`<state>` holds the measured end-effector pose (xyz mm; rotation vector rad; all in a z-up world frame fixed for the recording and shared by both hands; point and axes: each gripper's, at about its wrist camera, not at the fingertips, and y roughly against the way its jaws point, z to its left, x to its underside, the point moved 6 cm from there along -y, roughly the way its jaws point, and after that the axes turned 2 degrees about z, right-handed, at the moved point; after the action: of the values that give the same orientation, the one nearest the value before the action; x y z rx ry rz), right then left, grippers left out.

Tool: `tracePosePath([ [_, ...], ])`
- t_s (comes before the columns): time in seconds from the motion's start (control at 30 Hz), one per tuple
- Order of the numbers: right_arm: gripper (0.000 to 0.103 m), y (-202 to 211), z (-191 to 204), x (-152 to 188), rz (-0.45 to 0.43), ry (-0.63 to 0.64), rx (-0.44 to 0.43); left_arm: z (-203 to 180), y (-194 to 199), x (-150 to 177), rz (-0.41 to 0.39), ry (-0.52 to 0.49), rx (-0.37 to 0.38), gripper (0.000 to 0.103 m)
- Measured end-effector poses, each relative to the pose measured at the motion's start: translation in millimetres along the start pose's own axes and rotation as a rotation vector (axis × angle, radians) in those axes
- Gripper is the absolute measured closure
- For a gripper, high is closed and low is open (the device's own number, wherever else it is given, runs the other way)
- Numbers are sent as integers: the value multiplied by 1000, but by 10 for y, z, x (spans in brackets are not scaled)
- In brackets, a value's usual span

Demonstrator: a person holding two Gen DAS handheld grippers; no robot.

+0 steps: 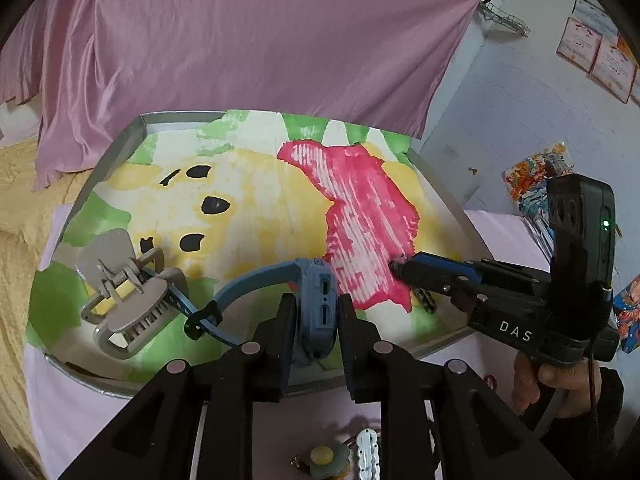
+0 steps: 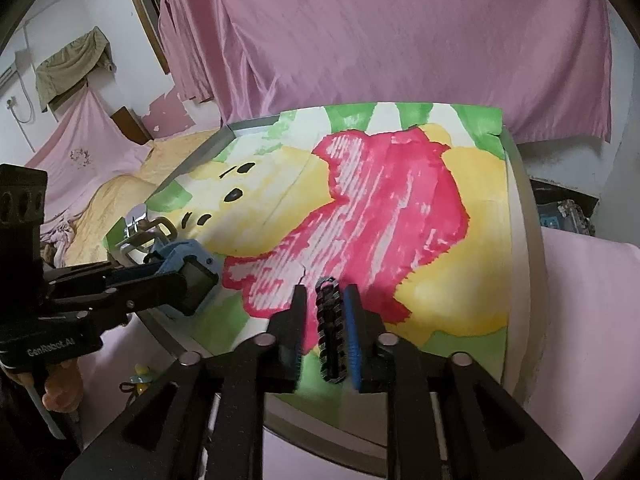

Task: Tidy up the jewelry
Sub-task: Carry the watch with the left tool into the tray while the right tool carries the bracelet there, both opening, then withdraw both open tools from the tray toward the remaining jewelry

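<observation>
Nearest the left wrist camera, loose pieces are seen on the pink cloth short of the tray: a white hair clip [image 1: 367, 456] and a green flower-shaped hair tie [image 1: 325, 460], not yet sorted.

The left claw [image 1: 313, 320] is set narrow, with a blue smartwatch [image 1: 316, 312] between its fingers, the case standing on edge. Its strap [image 1: 256, 280] is arched over the tray lining, and the far end is laid against the grey claw hair clip [image 1: 128, 304]. The watch is judged to be at the point of being put down beside the clip; whether the pads are pressing on it cannot be told with certainty, though contact on both sides is apparent.

The right claw [image 2: 325, 320] is set narrow as well. A black beaded bracelet [image 2: 330, 332] is hung between its fingers, against the blue pad [image 2: 354, 336] on one side, with a gap visible on the other. It is judged to be released or nearly so, low over the tray, so that it is dropped in short.

Both pieces are over the near edge of the metal tray [image 2: 520, 240], which is lined with a painted sheet [image 2: 380, 208] in pink, yellow and green. The hair clip occupies the left corner; the rest of the lining is bare.

Beyond the tray, pink draped fabric [image 1: 240, 40] is hung as a backdrop.
</observation>
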<state>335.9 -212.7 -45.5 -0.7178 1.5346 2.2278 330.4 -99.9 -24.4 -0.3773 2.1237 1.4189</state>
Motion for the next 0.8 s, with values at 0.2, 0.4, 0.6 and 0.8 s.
tracePosePath([
  [0.2,67,222,-28,59,-75,-12,14,4,171,39,-79,14,34,35],
  [0.4,51,670,-5,170,-228,-20,35,-57,487,93,-219,-7,8,29],
  [0.6,27,1156,99,357,-376,-1,68,-153,890,233,-389,-36,-66,6],
  [0.8,13,1509,197,569,-490,16,117,-216,1214,447,-509,-57,-145,1],
])
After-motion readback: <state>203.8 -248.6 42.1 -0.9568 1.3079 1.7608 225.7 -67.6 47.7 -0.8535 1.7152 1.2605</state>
